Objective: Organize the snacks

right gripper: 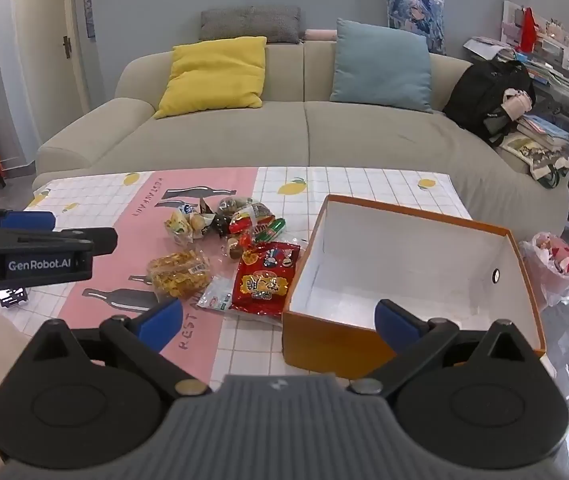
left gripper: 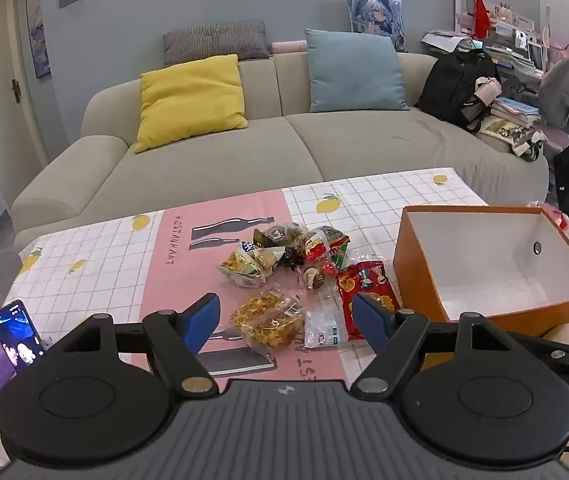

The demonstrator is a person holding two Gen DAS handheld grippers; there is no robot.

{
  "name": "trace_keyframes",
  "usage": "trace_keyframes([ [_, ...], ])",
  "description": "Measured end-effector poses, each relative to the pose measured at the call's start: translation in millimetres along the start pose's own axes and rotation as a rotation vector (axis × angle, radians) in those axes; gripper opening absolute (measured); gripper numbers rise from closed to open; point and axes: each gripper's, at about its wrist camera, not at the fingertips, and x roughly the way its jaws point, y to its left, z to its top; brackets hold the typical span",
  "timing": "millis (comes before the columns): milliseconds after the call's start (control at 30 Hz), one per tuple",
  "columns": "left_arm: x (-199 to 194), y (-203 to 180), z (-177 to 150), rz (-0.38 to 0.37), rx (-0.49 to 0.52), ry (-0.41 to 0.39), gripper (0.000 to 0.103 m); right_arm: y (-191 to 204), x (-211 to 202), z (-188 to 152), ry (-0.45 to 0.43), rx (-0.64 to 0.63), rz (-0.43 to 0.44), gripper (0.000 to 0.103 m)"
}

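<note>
Both claws hang released over the table's near edge, nothing between their pads. The snacks (left gripper: 284, 276) lie heaped just ahead of the left claw (left gripper: 286, 318), the golden pack (left gripper: 266, 320) nearest. The open orange box (right gripper: 364, 344) sits right under the right claw (right gripper: 280, 322), snacks off to its left.

- Soft, even daylight fills both views; shadows under the snack pile (left gripper: 296, 280) are faint.
- Glare brightens the floor right of the orange box (right gripper: 412, 280).
- Fisheye bending curves the sofa (left gripper: 276, 140); corners go dark.
</note>
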Motion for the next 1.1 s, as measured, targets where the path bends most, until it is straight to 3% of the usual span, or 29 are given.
trace_keyframes([
  [1100, 6.9, 1.0, -4.1, 0.013, 0.0, 0.039, 0.088, -5.7, 3.7, -0.2, 0.045, 0.053, -0.043, 0.1],
])
